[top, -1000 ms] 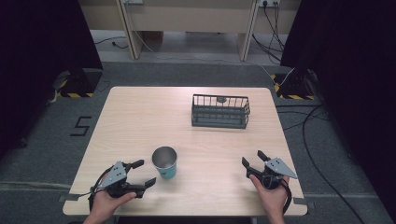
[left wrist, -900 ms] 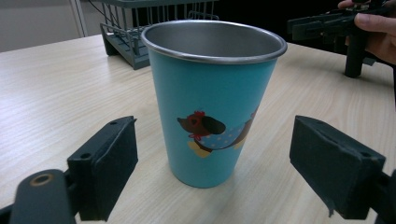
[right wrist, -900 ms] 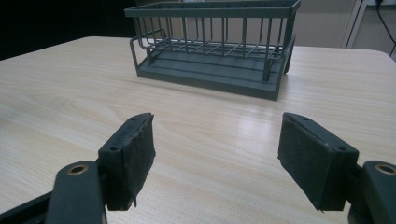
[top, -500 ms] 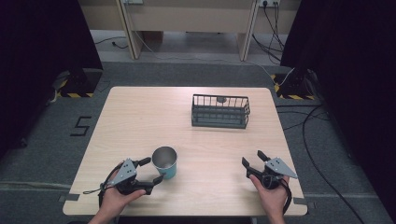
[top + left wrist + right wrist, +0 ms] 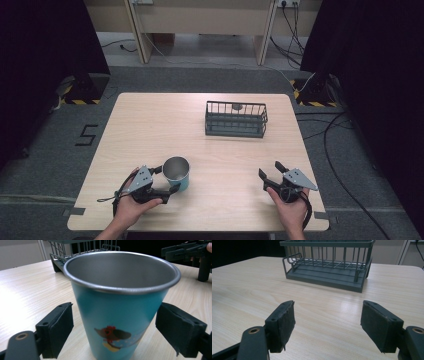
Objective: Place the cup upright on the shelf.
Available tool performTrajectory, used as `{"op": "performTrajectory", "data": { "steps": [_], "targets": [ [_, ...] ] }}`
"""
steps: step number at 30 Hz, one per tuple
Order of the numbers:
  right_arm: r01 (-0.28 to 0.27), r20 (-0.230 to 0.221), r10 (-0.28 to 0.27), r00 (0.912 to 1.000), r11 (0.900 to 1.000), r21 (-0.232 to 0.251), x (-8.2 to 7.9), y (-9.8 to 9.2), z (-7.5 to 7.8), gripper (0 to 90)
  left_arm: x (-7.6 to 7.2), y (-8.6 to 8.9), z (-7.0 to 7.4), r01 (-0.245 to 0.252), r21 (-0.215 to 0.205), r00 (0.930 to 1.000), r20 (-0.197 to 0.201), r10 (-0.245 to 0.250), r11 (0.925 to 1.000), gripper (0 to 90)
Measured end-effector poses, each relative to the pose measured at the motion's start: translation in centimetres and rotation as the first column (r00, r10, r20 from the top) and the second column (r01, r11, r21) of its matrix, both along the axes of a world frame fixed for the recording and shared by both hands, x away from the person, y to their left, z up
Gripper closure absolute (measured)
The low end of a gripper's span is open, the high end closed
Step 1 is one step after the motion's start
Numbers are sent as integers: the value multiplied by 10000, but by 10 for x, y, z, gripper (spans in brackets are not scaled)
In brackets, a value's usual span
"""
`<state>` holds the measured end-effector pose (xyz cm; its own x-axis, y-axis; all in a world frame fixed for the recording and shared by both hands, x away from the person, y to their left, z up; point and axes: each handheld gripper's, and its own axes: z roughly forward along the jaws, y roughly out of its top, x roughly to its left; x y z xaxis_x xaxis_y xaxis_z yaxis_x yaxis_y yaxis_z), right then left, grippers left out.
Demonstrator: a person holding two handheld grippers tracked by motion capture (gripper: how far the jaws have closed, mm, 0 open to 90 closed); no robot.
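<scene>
Cup (image 5: 120, 310) stands upright on the surface (image 5: 150, 130), near its front edge. Left hand-held gripper (image 5: 167, 180) is spread, jaws flanking the cup wall without contact. Judged light, rigid metal, smooth and liable to slip; best gripped at mid-wall. Right hand-held gripper (image 5: 328, 325) is spread, holding nothing.

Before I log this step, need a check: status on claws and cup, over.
Left claw open, jaws either side of the teal cup, no contact visible. Right claw open, empty, near table edge. Cup upright, empty. Wire basket farther back, path clear.
</scene>
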<state>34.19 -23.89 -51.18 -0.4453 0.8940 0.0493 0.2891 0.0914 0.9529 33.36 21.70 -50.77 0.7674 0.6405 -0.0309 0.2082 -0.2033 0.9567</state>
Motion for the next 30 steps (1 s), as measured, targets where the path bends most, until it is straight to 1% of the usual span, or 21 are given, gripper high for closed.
{"op": "performTrajectory", "data": {
  "steps": [9, 20, 24, 30],
  "targets": [
    [-9, -17, 9, 10000, 10000, -6, 0, 0, 0, 283, 7, -9, 1, 113, -59, 9999, 9, -112, 9999, 142],
    [-30, -33, 30, 10000, 10000, -81, 1, 0, 0, 285, 17, -22, 2, 199, -29, 9998, 69, -198, 9998, 139],
    [-33, -46, 33, 10000, 10000, -71, 1, 0, 0, 286, 18, -23, 1, 222, -39, 9997, 84, -222, 9997, 143],
    [-66, -104, 65, 9999, 9999, -82, 1, 1, 0, 287, 19, -22, 0, 293, -199, 9996, 61, -292, 9994, 152]
  ]
}}
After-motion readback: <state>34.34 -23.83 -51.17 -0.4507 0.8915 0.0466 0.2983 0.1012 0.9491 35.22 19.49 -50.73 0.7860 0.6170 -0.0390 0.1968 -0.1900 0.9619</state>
